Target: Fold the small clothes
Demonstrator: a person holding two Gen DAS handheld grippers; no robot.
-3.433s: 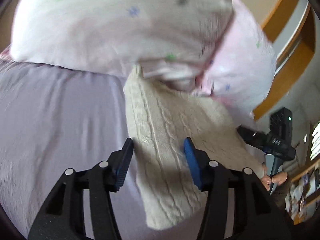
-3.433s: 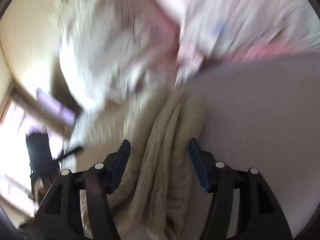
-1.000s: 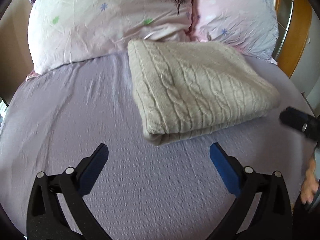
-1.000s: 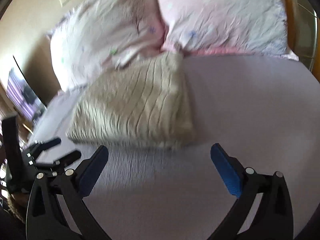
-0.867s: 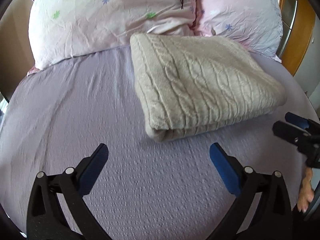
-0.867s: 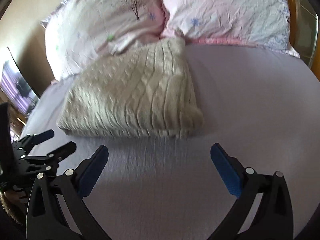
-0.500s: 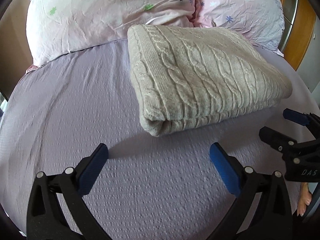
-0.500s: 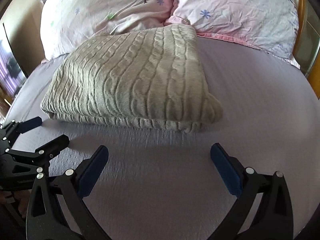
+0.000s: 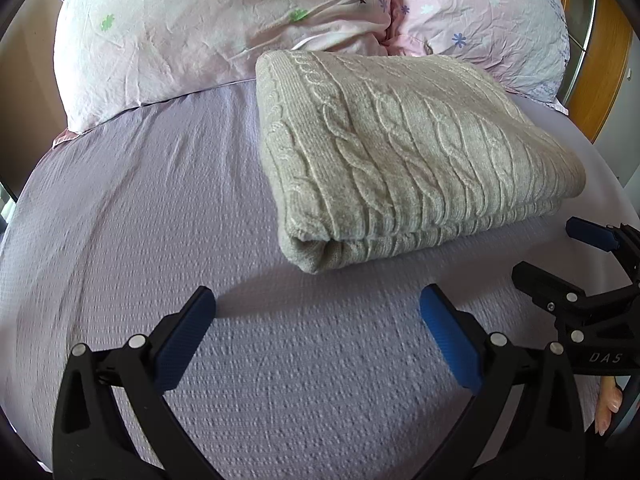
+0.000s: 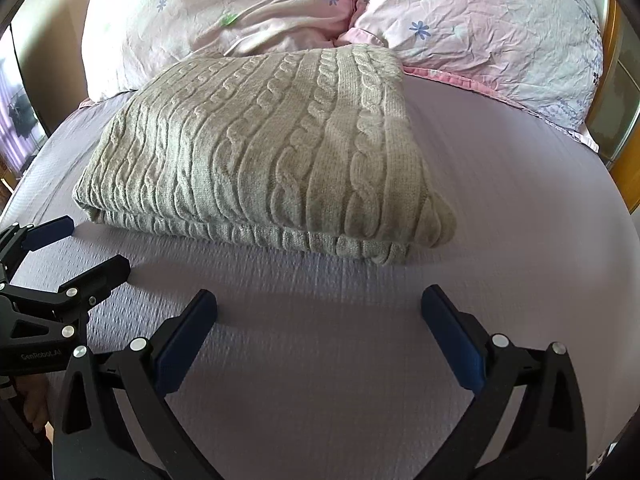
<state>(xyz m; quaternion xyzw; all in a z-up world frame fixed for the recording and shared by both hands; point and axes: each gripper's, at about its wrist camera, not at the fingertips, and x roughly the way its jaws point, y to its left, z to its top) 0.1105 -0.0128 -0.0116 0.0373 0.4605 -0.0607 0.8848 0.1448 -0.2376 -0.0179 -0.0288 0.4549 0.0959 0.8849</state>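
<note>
Both grippers backed off the sweater since 3.4 s ago, jaws now spread wide, holding nothing. Left gripper and right gripper hover over the sheet, just short of the sweater. Sweater lies folded on the bed, far edge touching the pillows.

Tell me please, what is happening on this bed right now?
A person holds a two-finger gripper in each hand and is folding clothes. The beige cable-knit sweater lies folded in a neat rectangle on the lilac textured bedsheet, its far edge against the two pink flowered pillows. The left gripper and the right gripper are both open and empty, just short of the sweater's near edge, touching nothing. The fold looks finished.
</note>
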